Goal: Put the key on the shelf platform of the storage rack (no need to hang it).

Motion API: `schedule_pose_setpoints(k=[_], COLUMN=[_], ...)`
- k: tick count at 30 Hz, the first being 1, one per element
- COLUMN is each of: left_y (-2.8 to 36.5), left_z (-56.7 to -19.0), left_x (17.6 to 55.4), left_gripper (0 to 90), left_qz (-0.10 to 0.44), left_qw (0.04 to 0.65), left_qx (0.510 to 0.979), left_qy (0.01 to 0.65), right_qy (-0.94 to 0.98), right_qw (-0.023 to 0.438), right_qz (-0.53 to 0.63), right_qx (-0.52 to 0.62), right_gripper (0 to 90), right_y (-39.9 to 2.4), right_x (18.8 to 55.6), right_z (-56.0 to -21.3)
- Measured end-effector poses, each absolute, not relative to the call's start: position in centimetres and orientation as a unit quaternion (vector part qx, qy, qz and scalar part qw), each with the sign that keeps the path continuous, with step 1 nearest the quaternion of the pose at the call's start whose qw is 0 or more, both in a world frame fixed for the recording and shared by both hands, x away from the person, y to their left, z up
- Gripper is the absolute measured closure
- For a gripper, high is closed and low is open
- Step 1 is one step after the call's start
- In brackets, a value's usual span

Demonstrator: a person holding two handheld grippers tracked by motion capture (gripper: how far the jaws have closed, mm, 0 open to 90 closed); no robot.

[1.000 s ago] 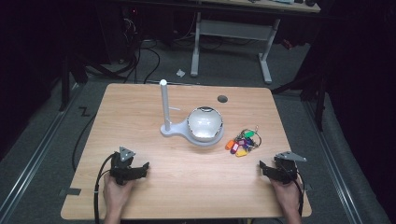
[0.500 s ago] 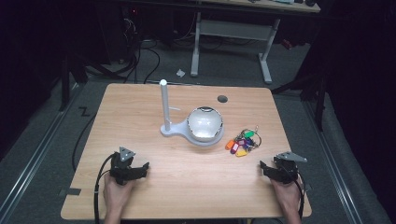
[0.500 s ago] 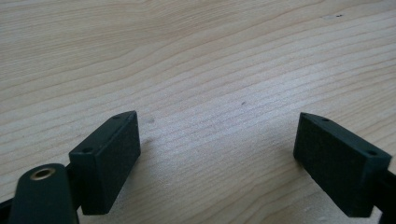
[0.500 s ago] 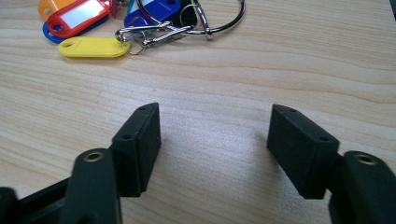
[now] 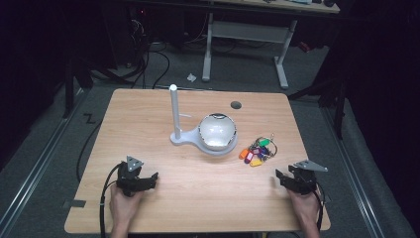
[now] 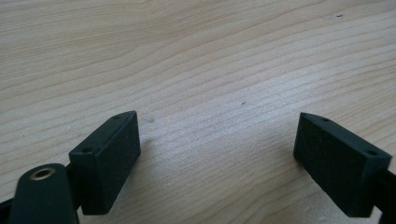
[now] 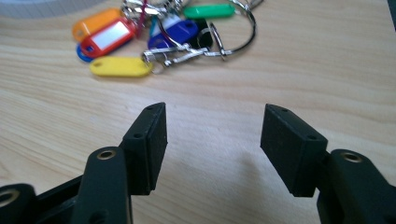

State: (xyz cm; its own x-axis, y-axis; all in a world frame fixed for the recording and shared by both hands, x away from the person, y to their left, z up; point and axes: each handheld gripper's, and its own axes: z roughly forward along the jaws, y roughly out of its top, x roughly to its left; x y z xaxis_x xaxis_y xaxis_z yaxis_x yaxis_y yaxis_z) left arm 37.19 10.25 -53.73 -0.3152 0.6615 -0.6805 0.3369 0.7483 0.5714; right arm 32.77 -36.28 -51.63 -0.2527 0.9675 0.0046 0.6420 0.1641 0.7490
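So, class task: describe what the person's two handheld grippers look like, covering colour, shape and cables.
Both are black. The left claw and right claw each carry a grey three-cornered plate on top. Each has two blocky, wedge-shaped black jaws with small screw holes, and brass-coloured inserts in the arms behind them. A black cable trails back from each gripper along the forearm. The forearms show no sleeves.

Two grippers [image 5: 148, 177] [image 5: 280, 178]; one key bunch [image 5: 257, 151]; one bowl [image 5: 217, 132]
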Motion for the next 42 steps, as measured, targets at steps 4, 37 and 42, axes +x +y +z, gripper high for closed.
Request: schedule_pose_setpoints(k=[4, 37, 42], left_y=[10.2, 10.2, 10.2], left_z=[-53.7, -53.7, -53.7], left_x=[37.2, 37.2, 37.2], left_gripper=[15.0, 14.8, 14.8], left_qz=[0.164, 0.165, 0.164], left_qw=[0.494, 0.493, 0.493], left_qx=[0.314, 0.312, 0.31], left_qy=[0.794, 0.795, 0.796], right_qy=[0.725, 0.754, 0.753], right_qw=[0.245, 0.224, 0.232], right_qz=[0.331, 0.34, 0.341], right_qx=[0.553, 0.516, 0.514], right_gripper=[41.2, 43.0, 45.5], right_y=[-35.8, -31.4, -30.8], right_x=[33.1, 39.2, 40.0], right_z=[-51.1, -49.5, -49.4])
